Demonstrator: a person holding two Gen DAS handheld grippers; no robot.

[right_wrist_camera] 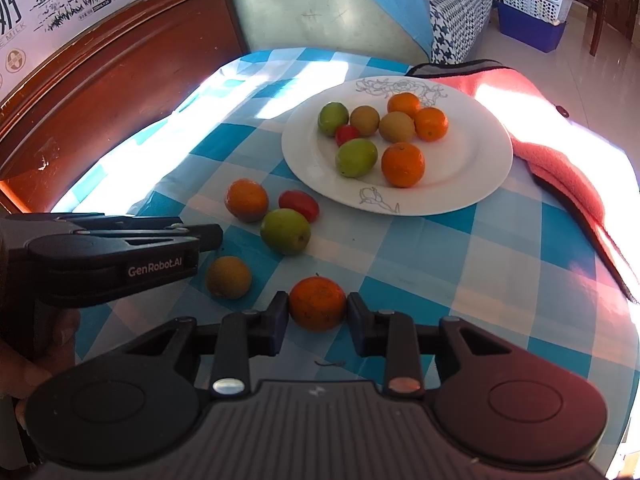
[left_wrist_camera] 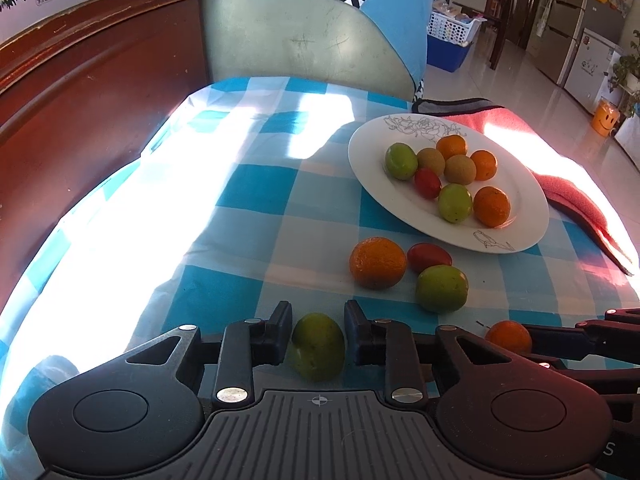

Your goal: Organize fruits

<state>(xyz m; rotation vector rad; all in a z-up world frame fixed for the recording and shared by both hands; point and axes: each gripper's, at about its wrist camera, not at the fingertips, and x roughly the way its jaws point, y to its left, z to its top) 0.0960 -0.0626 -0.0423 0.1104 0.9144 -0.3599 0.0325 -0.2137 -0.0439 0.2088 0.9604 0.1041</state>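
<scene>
A white plate [left_wrist_camera: 524, 220] [right_wrist_camera: 464, 148] with several oranges, green and brownish fruits and a red tomato sits at the far right of the blue checked cloth. My left gripper [left_wrist_camera: 318, 313] [right_wrist_camera: 208, 240] is shut on a greenish fruit [left_wrist_camera: 318, 346] [right_wrist_camera: 228, 278] that rests on the cloth, both pads against its sides. Just to its right, my right gripper [right_wrist_camera: 317, 300] [left_wrist_camera: 580, 332] is shut on a small orange [right_wrist_camera: 317, 304] [left_wrist_camera: 509, 336]. Loose between the grippers and the plate lie an orange [left_wrist_camera: 378, 262] [right_wrist_camera: 246, 200], a red tomato [left_wrist_camera: 429, 256] [right_wrist_camera: 298, 205] and a green fruit [left_wrist_camera: 441, 288] [right_wrist_camera: 285, 231].
A pink-red towel [left_wrist_camera: 560, 184] [right_wrist_camera: 560, 152] lies along the table's right edge beside the plate. A dark wooden board [left_wrist_camera: 80, 100] [right_wrist_camera: 100, 100] rises at the left, a padded seat back behind the table. A hand [right_wrist_camera: 24, 360] holds the left gripper.
</scene>
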